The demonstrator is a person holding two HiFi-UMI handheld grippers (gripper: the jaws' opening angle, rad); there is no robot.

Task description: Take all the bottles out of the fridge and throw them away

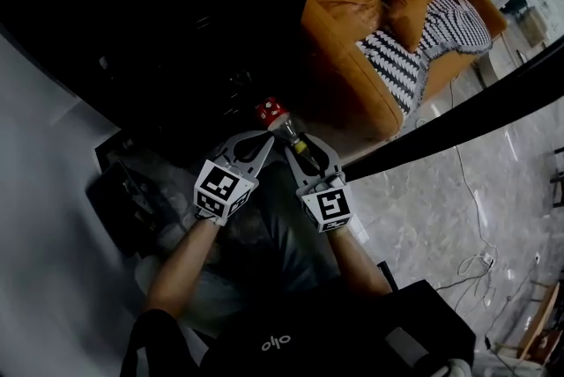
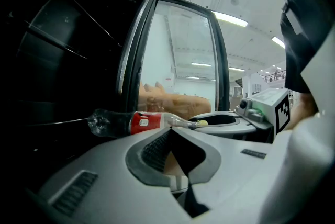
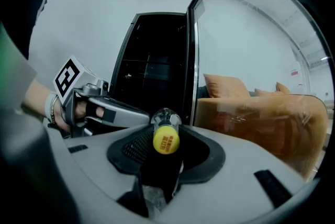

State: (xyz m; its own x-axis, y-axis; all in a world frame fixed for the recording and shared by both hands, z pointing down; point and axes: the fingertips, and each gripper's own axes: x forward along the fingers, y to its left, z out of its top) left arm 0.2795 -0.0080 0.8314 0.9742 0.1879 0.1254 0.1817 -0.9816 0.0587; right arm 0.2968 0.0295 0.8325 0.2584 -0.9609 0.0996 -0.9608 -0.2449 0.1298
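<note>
bottle (image 2: 141, 122) clamped by its neck in right gripper (image 3: 166, 119); left gripper (image 2: 171, 132) closed, empty, beside it

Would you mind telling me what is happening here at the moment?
A person stands at the open fridge with a gripper in each hand. The right gripper has its fingers closed on the neck of a red-labelled bottle with a yellow cap, held roughly level by the glass door. The left gripper is beside it, fingers together and empty.
</note>
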